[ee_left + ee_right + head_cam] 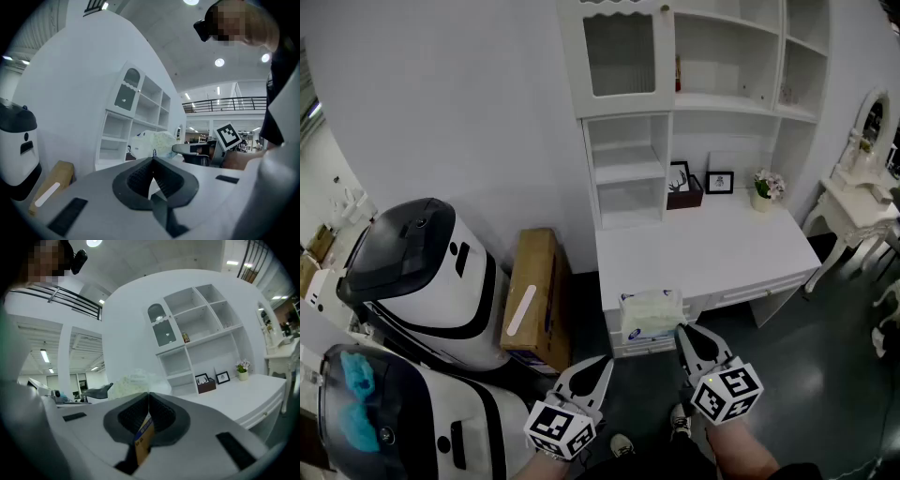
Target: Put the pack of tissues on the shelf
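Right gripper: jaws clamped on 1 thin yellow-and-blue wrapper flap of the soft white plastic-wrapped pack of tissues. Left gripper: jaws together, empty. Likely risk: so slim a pinch slips or tears when lifted toward the white shelf. The pack lies at the white desk's front edge, just ahead of both jaws.

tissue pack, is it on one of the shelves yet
No, the tissue pack is low at the front edge of the desk, well short of the shelves.
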The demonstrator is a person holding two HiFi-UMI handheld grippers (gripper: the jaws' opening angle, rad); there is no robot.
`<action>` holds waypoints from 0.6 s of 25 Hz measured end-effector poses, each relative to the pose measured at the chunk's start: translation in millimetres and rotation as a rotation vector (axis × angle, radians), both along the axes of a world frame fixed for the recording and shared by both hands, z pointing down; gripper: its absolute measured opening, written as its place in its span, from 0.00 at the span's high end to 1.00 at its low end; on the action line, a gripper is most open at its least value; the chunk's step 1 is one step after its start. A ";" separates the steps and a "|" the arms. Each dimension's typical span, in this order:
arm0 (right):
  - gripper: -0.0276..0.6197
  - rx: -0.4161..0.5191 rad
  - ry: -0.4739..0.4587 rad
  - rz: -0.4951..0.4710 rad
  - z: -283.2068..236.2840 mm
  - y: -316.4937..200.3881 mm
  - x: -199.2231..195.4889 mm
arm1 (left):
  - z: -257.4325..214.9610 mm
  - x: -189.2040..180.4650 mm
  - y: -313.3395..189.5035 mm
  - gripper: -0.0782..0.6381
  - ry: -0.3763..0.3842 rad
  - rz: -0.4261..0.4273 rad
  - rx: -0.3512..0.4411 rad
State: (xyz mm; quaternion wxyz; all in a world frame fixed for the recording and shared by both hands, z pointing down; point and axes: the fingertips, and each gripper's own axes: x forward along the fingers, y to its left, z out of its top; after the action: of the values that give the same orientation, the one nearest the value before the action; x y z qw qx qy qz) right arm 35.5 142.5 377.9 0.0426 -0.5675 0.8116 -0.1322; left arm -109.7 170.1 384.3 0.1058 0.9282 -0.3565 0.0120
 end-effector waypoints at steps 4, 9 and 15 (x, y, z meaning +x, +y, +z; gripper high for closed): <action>0.95 -0.001 0.004 -0.004 0.7 -2.2 -0.9 | 0.9 -1.0 -1.9 0.89 0.002 -0.004 -0.001; 0.95 0.003 0.015 -0.007 1.7 -6.1 -3.4 | 2.4 -3.2 -6.2 0.89 0.007 -0.010 -0.005; 0.95 -0.002 0.023 -0.009 4.8 -7.8 -6.8 | 4.2 -6.8 -9.0 0.89 0.015 -0.011 -0.010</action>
State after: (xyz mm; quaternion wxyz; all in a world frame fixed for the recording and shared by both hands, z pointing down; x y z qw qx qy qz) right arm 28.8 134.7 382.7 0.0321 -0.5655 0.8143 -0.1266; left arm -116.5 161.1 388.5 0.1132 0.9257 -0.3608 0.0063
